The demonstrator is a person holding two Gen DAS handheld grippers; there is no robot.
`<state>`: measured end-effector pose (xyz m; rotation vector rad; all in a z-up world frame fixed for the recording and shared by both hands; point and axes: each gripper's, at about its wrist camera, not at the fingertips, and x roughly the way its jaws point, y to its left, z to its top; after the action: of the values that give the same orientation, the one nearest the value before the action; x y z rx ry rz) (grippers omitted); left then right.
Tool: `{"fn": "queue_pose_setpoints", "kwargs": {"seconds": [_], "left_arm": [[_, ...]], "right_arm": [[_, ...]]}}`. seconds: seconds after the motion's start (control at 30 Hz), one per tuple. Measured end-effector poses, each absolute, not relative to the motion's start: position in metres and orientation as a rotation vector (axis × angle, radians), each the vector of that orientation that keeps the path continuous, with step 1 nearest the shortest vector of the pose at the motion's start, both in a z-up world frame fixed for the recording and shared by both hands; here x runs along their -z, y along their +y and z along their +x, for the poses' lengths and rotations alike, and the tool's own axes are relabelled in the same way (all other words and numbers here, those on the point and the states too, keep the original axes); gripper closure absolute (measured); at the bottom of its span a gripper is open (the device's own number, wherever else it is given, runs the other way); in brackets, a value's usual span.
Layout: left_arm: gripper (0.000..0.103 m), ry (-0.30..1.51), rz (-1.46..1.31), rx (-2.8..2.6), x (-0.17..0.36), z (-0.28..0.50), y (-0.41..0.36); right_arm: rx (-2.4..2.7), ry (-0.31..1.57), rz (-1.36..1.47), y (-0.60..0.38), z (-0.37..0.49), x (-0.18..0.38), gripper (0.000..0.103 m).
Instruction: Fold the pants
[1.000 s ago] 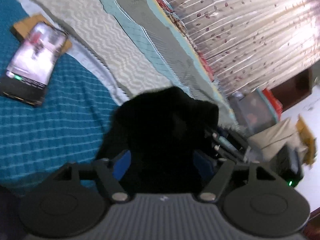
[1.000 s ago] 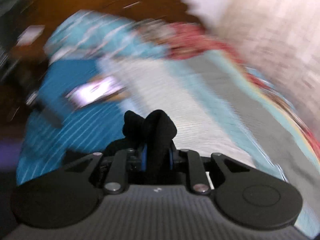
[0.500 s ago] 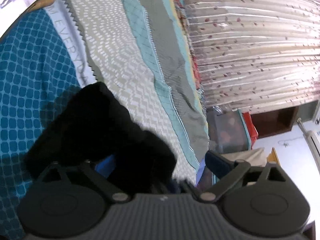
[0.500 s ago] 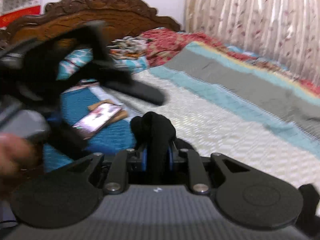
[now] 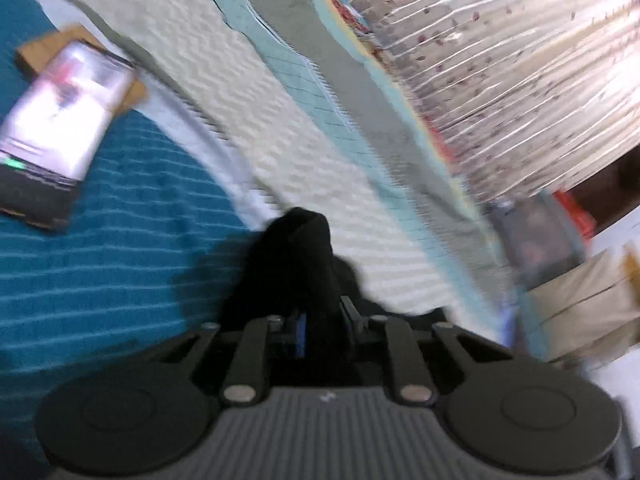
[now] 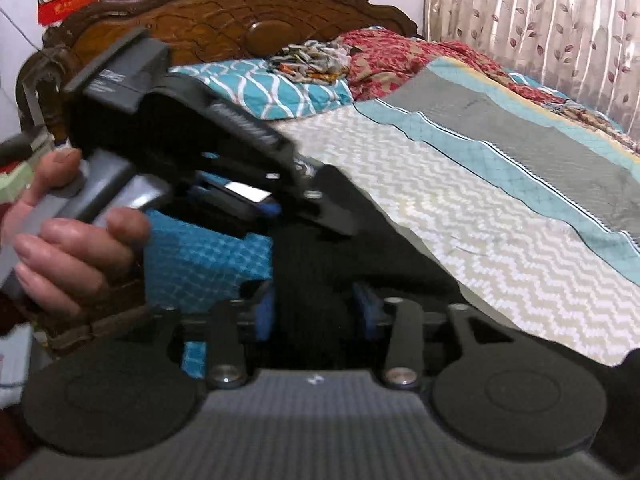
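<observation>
The black pants (image 5: 296,264) bunch up between the fingers of my left gripper (image 5: 320,328), which is shut on the cloth above the bed. In the right wrist view the pants (image 6: 320,264) run from my right gripper (image 6: 314,312), shut on a thick fold, up to the left gripper body (image 6: 180,148), held by a hand close in front. More black cloth hangs at the lower right (image 6: 624,400). The fingertips of both grippers are hidden by cloth.
A lit phone (image 5: 64,120) lies on a brown card on the teal blanket (image 5: 100,248). The zigzag bedspread (image 6: 460,220) covers the bed's middle. A carved headboard (image 6: 240,28), pillows and curtains (image 6: 540,12) stand behind. Boxes (image 5: 536,244) sit past the bed's edge.
My left gripper was open over the pants and has closed on them, swinging back toward the phone. My right gripper has kept its hold while the left gripper came close in front of it.
</observation>
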<state>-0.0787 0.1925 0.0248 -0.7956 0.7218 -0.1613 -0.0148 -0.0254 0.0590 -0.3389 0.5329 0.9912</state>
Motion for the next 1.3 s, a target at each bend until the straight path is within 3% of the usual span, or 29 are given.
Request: {"fn": "queue_pose_setpoints", "kwargs": {"seconds": [0.17, 0.23, 0.27, 0.3, 0.37, 0.4, 0.53, 0.77, 0.8, 0.83, 0.87, 0.97, 1.17, 1.23, 1.3], "left_arm": [[0.079, 0.837, -0.645, 0.072, -0.009, -0.100, 0.183], [0.066, 0.816, -0.624, 0.103, -0.024, -0.109, 0.187], [0.049, 0.788, -0.626, 0.116, -0.032, -0.114, 0.191], [0.039, 0.742, -0.631, 0.134, -0.041, -0.121, 0.197], [0.033, 0.661, -0.633, 0.156, -0.057, -0.127, 0.211], [0.025, 0.640, -0.632, 0.153, -0.064, -0.122, 0.214], [0.018, 0.667, -0.580, 0.151, -0.067, -0.079, 0.225], [0.006, 0.916, -0.560, 0.266, -0.014, -0.012, 0.177], [0.010, 0.905, -0.516, 0.236, -0.012, -0.013, 0.164], [0.021, 0.884, -0.440, 0.192, -0.011, -0.016, 0.151], [0.053, 0.875, -0.374, 0.145, -0.010, -0.018, 0.142], [0.077, 0.802, -0.430, 0.021, -0.011, -0.033, 0.155], [0.077, 0.759, -0.405, -0.140, -0.001, -0.049, 0.151], [0.072, 0.758, -0.364, -0.162, -0.005, -0.048, 0.144], [0.056, 0.773, -0.385, -0.164, -0.009, -0.050, 0.147]], "right_arm": [[-1.042, 0.692, -0.448, -0.022, -0.020, -0.030, 0.053], [-1.039, 0.690, -0.473, -0.023, -0.025, -0.027, 0.053], [-1.036, 0.692, -0.460, -0.025, -0.025, -0.029, 0.053], [-1.034, 0.698, -0.434, -0.028, -0.024, -0.033, 0.053], [-1.028, 0.703, -0.367, -0.036, -0.020, -0.043, 0.048], [-1.022, 0.701, -0.331, -0.042, -0.019, -0.048, 0.047], [-0.960, 0.740, -0.222, -0.061, -0.014, -0.047, 0.047], [-0.840, 0.821, -0.096, -0.092, -0.009, -0.037, 0.047], [-0.816, 0.831, -0.096, -0.096, -0.008, -0.035, 0.047], [-0.796, 0.842, -0.088, -0.101, -0.004, -0.034, 0.047], [-0.769, 0.860, -0.070, -0.106, -0.001, -0.031, 0.047], [-0.712, 0.915, 0.019, -0.121, 0.010, -0.020, 0.047], [-0.706, 0.913, 0.064, -0.122, 0.011, -0.020, 0.046], [-0.702, 0.913, 0.058, -0.122, 0.011, -0.019, 0.046], [-0.704, 0.909, 0.053, -0.122, 0.010, -0.022, 0.046]]}}
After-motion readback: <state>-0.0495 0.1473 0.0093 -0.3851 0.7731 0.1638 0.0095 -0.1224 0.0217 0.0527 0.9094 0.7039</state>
